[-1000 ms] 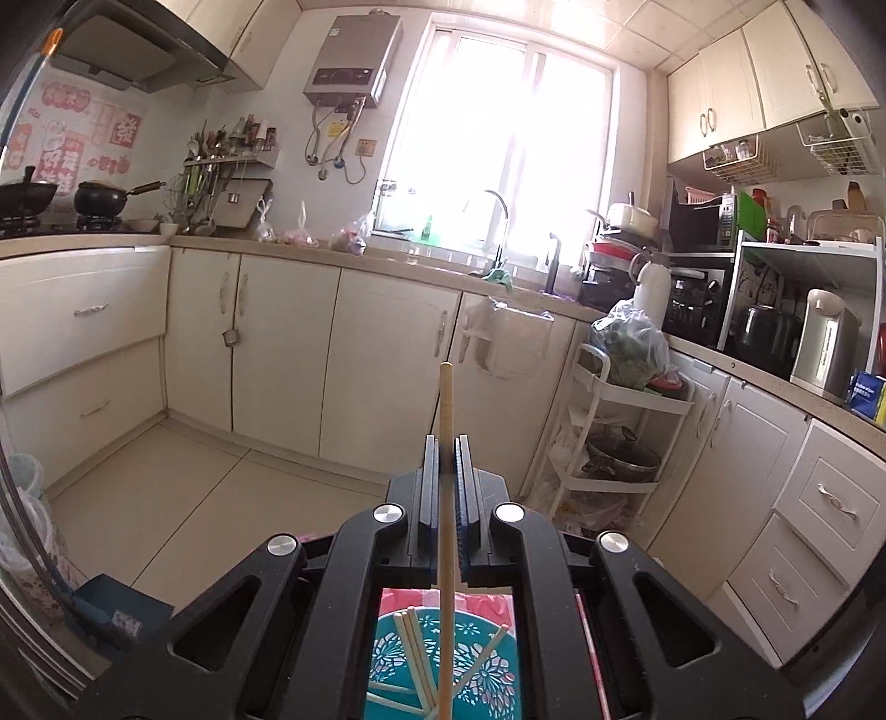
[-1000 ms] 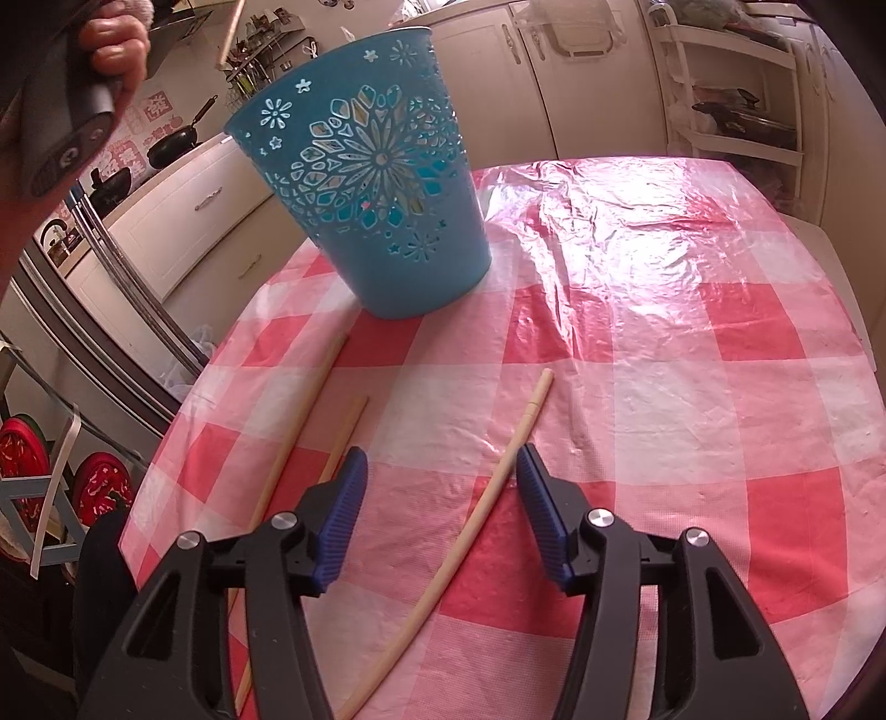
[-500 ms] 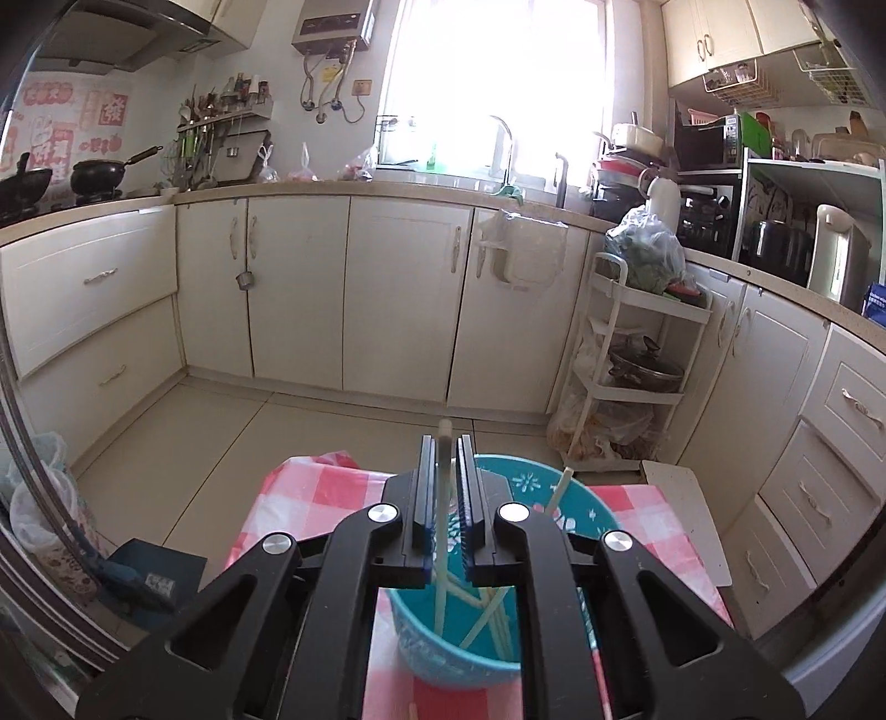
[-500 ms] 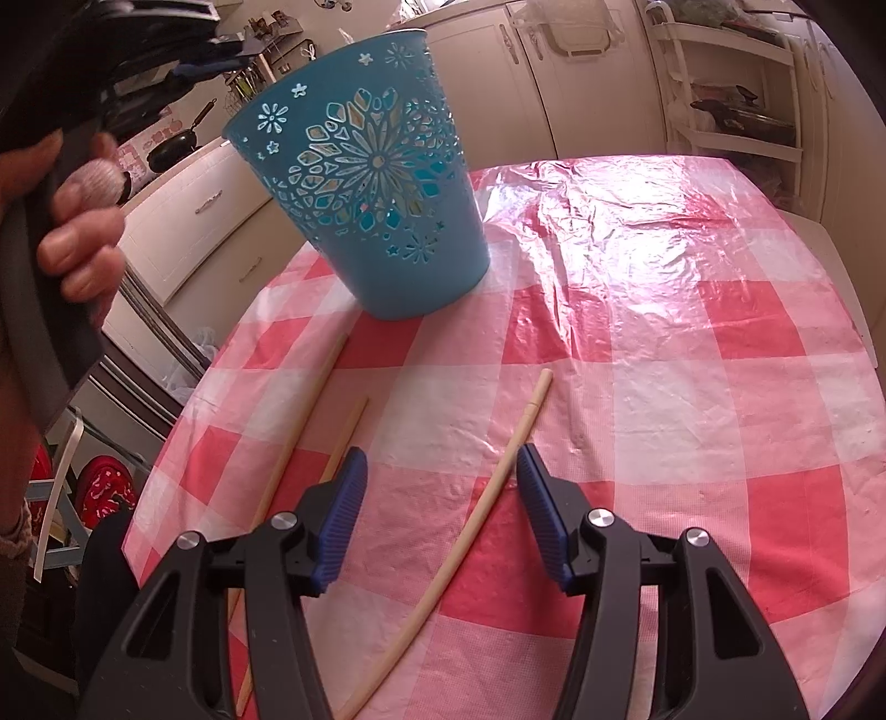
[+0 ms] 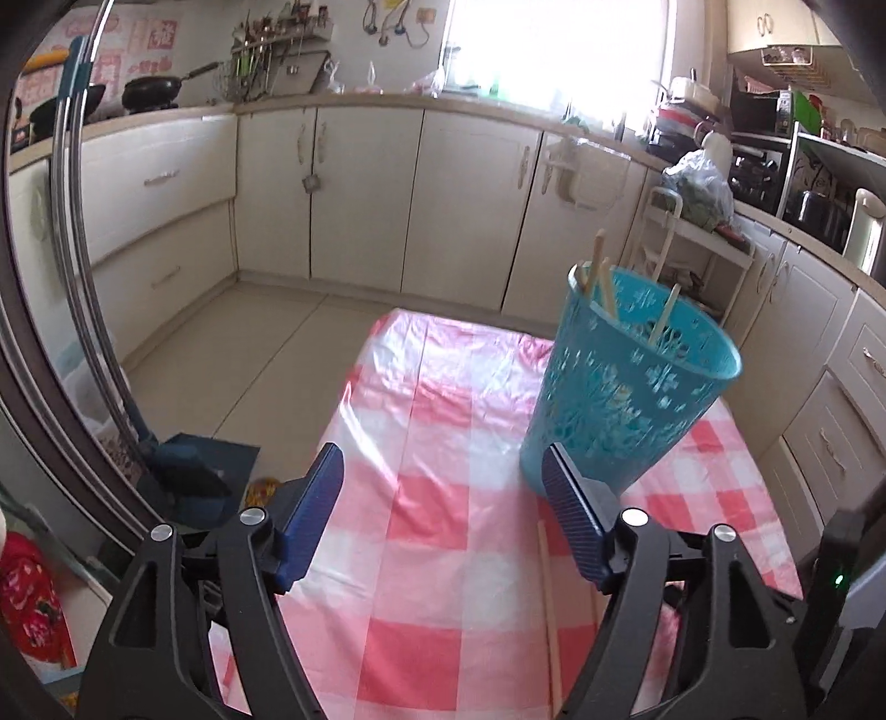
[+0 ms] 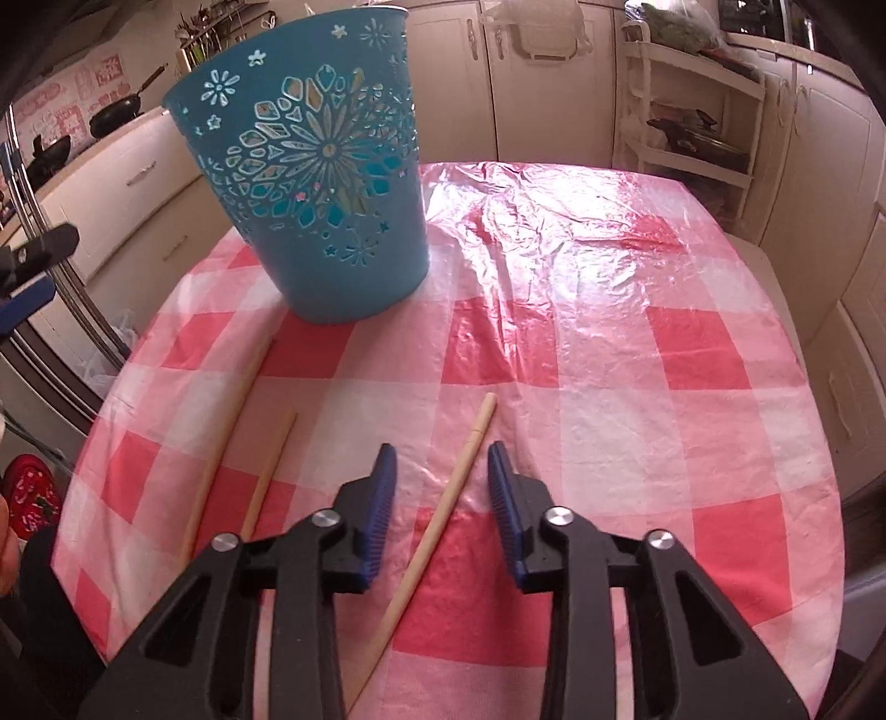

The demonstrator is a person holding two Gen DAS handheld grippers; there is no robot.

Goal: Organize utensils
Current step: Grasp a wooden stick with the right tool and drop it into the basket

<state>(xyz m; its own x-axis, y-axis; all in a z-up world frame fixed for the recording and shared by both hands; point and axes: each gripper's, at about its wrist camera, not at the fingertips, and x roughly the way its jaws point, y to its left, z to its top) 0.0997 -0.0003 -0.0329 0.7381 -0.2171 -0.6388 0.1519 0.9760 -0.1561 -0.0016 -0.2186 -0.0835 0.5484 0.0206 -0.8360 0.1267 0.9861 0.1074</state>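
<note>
Daylight pours through the far window [image 5: 559, 50], blown out to pure white. Glare sheens the far half of the plastic tablecloth [image 6: 554, 221]. The blue basket [image 5: 620, 387] smears with motion blur. Fisheye bends the cabinets [image 5: 360, 194]; dark vignette rims both views.

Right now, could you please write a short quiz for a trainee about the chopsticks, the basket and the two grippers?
1. True or false: the blue basket lies on its side.
2. How many chopsticks lie on the checked tablecloth in the right wrist view?
3. Which one is between the closing jaws of the right gripper? A) the right-hand chopstick B) the long left chopstick C) nothing

Key: 1 false, it stands upright with chopsticks inside. 2 three. 3 A; the pads do not press it yet. The left gripper is opening, empty.
</note>
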